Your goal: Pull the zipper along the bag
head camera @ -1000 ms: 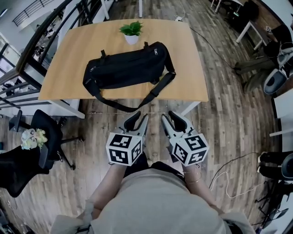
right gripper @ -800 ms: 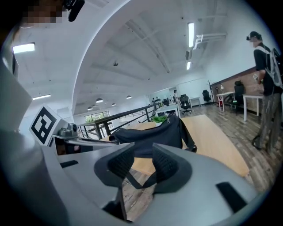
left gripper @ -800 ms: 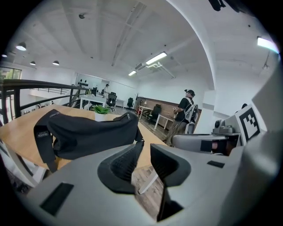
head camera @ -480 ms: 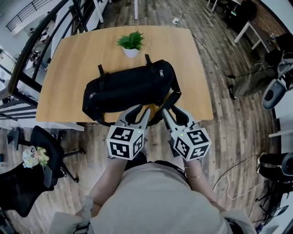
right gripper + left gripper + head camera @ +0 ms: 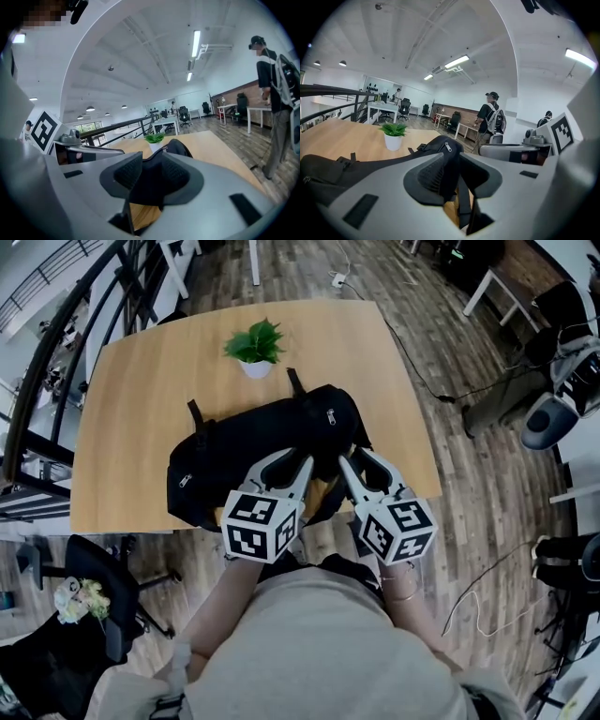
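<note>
Wooden table (image 5: 122, 399): carries everything listed below.
Black bag (image 5: 234, 451): lies lengthwise across the table's near half.
My left gripper (image 5: 292, 463): jaws apart, nothing between the pads, poised over the bag's near side.
My right gripper (image 5: 356, 459): just beside the left, jaws likewise apart and empty.
Potted plant (image 5: 255, 345): behind the bag.
Zipper pull (image 5: 331, 415): on the bag's top, toward its right end.

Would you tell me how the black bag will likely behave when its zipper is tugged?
The black bag looks like soft, sagging fabric, so it would probably bunch rather than stay stiff. It rests on the smooth table, so a tug may slide it unless one end is held.
</note>
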Available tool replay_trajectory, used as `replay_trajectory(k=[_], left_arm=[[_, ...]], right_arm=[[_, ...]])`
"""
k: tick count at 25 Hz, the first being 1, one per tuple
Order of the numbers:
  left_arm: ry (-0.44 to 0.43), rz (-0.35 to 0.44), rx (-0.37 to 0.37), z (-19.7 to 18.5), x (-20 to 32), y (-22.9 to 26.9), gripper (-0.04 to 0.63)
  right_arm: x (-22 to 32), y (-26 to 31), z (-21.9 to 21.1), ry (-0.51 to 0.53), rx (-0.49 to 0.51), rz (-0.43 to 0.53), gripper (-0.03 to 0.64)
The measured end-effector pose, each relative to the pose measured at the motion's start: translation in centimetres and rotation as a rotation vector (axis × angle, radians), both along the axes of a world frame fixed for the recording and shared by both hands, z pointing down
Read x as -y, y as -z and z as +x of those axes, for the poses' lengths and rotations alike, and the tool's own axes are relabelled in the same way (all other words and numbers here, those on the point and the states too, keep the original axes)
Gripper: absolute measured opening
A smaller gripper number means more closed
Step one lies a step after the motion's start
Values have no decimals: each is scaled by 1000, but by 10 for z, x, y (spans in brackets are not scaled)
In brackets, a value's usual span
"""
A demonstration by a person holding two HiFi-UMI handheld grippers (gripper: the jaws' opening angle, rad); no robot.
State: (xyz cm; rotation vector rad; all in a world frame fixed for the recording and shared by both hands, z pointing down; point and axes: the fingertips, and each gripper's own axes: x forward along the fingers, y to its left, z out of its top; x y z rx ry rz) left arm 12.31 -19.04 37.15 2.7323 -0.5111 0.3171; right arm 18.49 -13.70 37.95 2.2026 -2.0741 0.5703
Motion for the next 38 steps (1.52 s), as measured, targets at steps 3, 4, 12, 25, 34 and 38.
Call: replay_trajectory(k=[3, 4, 12, 25, 34, 38], left_arm=[[-14, -13, 4, 3, 7, -6, 115], [-15, -18, 4, 4, 9, -7, 114], [-6, -65, -1, 1, 7, -15, 104], [47, -61, 14, 19, 20, -14, 100], [55, -81, 31, 57, 27, -15, 100], [55, -109, 35, 71, 27, -20, 101]], right_arm=[[6, -5, 3, -15, 4, -11, 123], [7, -7, 4, -17, 6, -16, 123], [9, -13, 3, -1, -2, -55, 126], [33, -12, 36, 67, -19, -81, 140], [62, -15, 68, 159, -7, -110, 155], [72, -22, 76, 208, 17, -126, 155]])
